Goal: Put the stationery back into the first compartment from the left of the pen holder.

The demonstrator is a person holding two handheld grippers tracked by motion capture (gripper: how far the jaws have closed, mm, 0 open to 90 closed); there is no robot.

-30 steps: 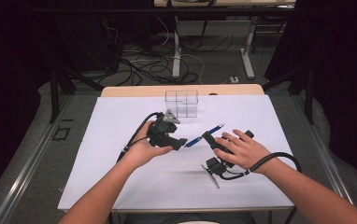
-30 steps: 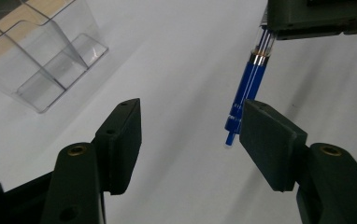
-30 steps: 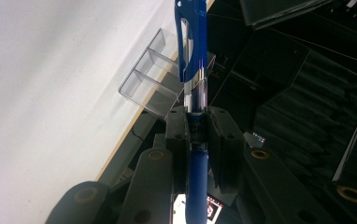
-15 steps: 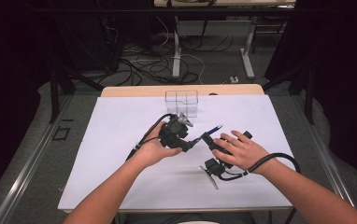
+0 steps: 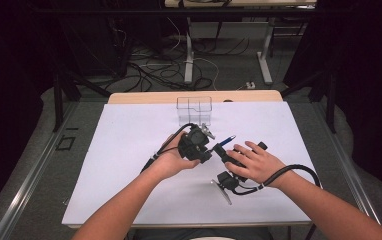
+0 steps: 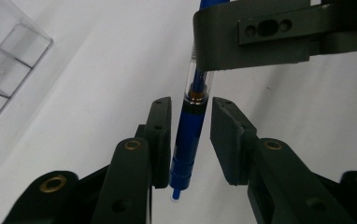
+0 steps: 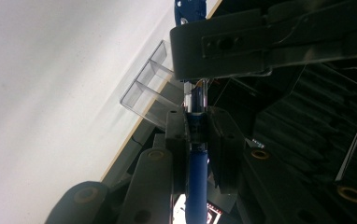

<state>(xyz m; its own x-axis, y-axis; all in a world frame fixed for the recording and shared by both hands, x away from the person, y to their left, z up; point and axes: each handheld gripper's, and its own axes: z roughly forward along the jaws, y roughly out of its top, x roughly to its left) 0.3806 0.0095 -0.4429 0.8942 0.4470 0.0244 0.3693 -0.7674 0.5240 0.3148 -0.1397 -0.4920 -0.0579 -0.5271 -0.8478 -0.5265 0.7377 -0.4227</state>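
So, reading the table from left to right:

Left gripper (image 5: 205, 146): your jaws have just been closing around the pen (image 6: 189, 126), but in the left gripper view the near pad lies against the barrel while a gap remains at the other pad, so nothing is clamped yet.

Pen: it is off the white table (image 5: 129, 150), between your two hands near the middle, held up by the other gripper. In the high view its blue end (image 5: 227, 139) sticks out toward the far right.

Pen axis: in the high view the long axis runs from near left to far right. In the left gripper view the barrel runs along the gap between your jaws, its narrow blue end toward the camera, the clear section passing under the other gripper's black jaw.

Right gripper (image 7: 196, 135): clamped on the pen; both pads press the blue barrel in the right gripper view.

Doing the step well: I judge this a handover or a pull-apart. Keep your right hand steady, centre the barrel between the left pads, and close fully before you let go or pull. Pull straight along the barrel, not across it.

Clear box (image 5: 194, 110): it stands at the far edge of the table, well apart from the pen.
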